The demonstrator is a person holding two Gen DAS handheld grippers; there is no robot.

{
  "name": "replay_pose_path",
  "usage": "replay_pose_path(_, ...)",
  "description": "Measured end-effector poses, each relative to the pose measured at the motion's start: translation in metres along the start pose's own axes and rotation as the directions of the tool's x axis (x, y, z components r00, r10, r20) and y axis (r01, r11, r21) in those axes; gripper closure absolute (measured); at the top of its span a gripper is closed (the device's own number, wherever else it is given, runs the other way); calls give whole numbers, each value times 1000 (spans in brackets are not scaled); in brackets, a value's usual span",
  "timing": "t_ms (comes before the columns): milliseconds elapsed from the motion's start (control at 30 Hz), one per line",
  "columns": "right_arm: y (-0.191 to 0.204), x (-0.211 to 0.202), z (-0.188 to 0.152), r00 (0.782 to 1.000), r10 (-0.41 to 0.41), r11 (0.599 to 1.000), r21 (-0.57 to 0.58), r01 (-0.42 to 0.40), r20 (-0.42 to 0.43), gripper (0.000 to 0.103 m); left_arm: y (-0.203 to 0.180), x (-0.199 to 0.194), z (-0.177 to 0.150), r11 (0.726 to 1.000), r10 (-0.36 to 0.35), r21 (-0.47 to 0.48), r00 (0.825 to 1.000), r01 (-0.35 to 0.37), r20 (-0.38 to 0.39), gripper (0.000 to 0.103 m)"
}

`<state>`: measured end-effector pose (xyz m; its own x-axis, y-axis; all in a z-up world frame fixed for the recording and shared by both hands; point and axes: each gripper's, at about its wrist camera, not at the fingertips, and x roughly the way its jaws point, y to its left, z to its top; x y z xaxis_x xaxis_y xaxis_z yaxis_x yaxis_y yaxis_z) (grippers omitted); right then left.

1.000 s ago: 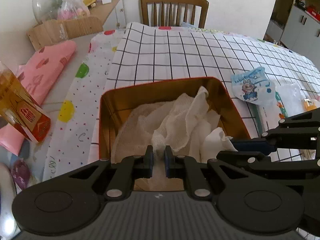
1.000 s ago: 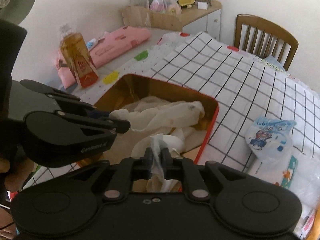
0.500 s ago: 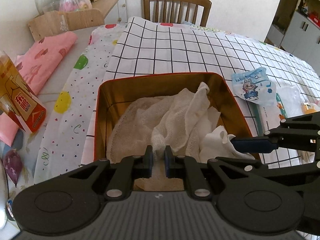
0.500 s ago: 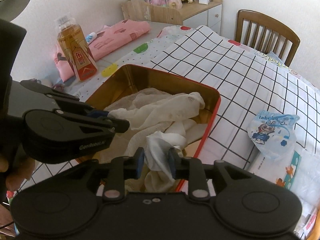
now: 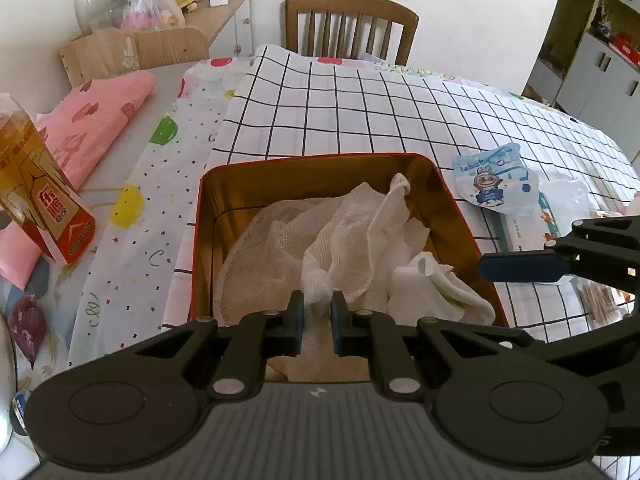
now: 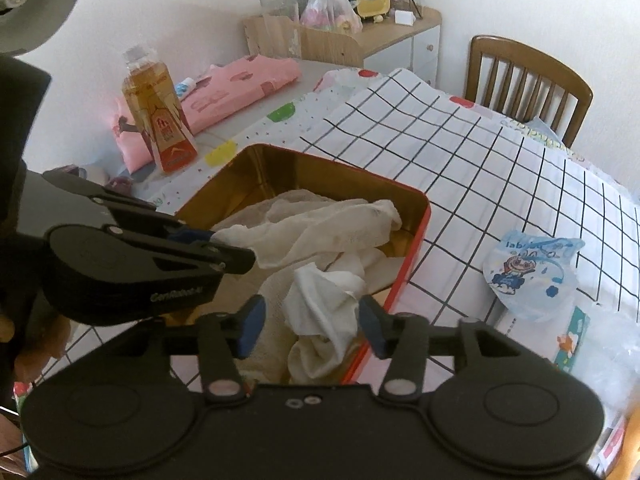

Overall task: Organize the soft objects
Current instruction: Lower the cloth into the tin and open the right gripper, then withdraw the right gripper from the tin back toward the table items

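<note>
Inside the red tin (image 5: pixel 452 196), on the checked tablecloth (image 5: pixel 360 112): two soft cloths, one gauze cloth (image 5: pixel 344 240) of open weave, spread wide and heaped across the gold floor, and one smaller white cloth (image 6: pixel 324 304), denser and smoother, crumpled in the near corner against the right-hand wall. Left gripper (image 5: pixel 317 316) pinched tight on a bunched fold of the gauze, holding that fold up off the heap. Right gripper (image 6: pixel 312 328) just been opening, fingers now standing apart either side of the white cloth, pads clear of it, cloth lying loose between them. Both likely very light, limp and quite without stiffness; bound to sag, trail and stretch when lifted, the gauze likely to snag on the tin's rim by its loose threads. Not fragile, not slippery. Best taken at a gathered fold or corner, never at a flat layer, since thin layers slip out singly. Elsewhere, counted: one tin, one pink folded cloth (image 5: pixel 92 120) well apart at the table's left, one bottle (image 6: pixel 156 120) of amber drink standing just beside it, one blue printed packet (image 6: pixel 528 268) near the tin's right side, one wooden chair (image 5: pixel 348 24) beyond the table.
</note>
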<state>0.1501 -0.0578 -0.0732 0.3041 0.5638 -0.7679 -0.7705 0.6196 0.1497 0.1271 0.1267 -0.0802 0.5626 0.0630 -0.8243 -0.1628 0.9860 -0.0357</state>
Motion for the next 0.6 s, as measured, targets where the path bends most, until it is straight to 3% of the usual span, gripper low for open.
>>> replay_pose_path(167, 4, -11, -2, 1000, -8, 1000, -20, 9, 23, 44, -1, -11, -1, 1000, -5, 2, 999, 5, 32, 84)
replay_pose_path(600, 1, -51, -12, 994, -8, 1000, 15, 6, 108, 33, -15, -54, -6, 999, -31, 44, 990, 25, 135, 83)
